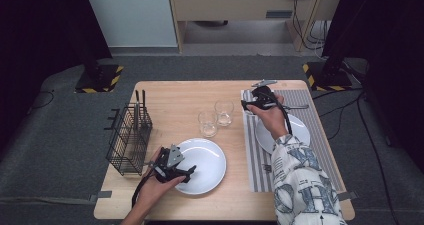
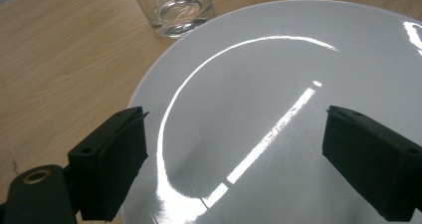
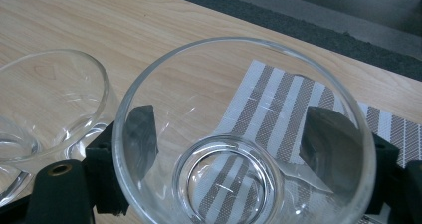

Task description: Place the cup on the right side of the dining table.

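My right claw [image 3: 239, 149] holds a glass [image 3: 244, 134] at the mat's [image 3: 278, 114] ten o'clock, unplaced; left claw [image 2: 239, 159] wide over the plate [image 2: 278, 84].

even overhead light on the table [image 1: 170, 95]; dark, dim margins at left and right. bright arc and streak of glare on the white plate [image 2: 278, 99]. near glass [image 3: 244, 144] slightly soft, refracting the striped mat [image 3: 278, 109].

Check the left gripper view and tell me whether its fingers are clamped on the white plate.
No: the left gripper hangs open over the white plate, its fingers spread wide apart with nothing between them.
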The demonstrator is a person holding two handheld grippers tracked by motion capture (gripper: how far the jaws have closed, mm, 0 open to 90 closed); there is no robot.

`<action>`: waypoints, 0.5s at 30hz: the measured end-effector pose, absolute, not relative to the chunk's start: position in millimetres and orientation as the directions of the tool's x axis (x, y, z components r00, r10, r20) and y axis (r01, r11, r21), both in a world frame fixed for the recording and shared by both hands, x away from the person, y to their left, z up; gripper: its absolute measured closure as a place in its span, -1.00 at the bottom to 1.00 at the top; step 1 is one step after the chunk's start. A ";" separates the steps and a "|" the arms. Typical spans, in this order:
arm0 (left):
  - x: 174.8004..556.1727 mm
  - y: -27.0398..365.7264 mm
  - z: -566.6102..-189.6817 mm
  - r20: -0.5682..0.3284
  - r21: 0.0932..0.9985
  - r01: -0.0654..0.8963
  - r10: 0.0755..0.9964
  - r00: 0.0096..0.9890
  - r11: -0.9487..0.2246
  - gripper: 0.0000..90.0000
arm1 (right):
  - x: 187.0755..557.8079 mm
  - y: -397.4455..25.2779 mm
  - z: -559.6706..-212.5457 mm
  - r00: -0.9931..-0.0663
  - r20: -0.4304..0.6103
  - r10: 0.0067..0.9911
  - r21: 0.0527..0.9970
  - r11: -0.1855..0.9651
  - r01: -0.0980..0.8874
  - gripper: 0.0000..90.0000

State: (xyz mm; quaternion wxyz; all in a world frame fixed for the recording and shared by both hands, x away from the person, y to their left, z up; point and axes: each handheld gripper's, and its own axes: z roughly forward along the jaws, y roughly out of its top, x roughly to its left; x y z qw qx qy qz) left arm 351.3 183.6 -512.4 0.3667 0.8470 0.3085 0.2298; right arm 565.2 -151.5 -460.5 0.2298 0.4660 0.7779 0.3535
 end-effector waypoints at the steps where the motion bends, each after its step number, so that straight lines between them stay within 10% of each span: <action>1: 351.4 183.8 -512.6 0.163 0.763 0.355 0.691 0.704 -0.541 -0.78 | 565.8 -151.7 -461.6 -0.460 -0.028 0.888 0.764 0.316 0.563 -0.57; 15: 350.9 182.7 -512.8 0.162 0.762 0.354 0.688 0.707 -0.543 -0.78 | 570.3 -148.7 -477.2 -0.455 -0.011 0.890 0.745 0.311 0.590 -0.57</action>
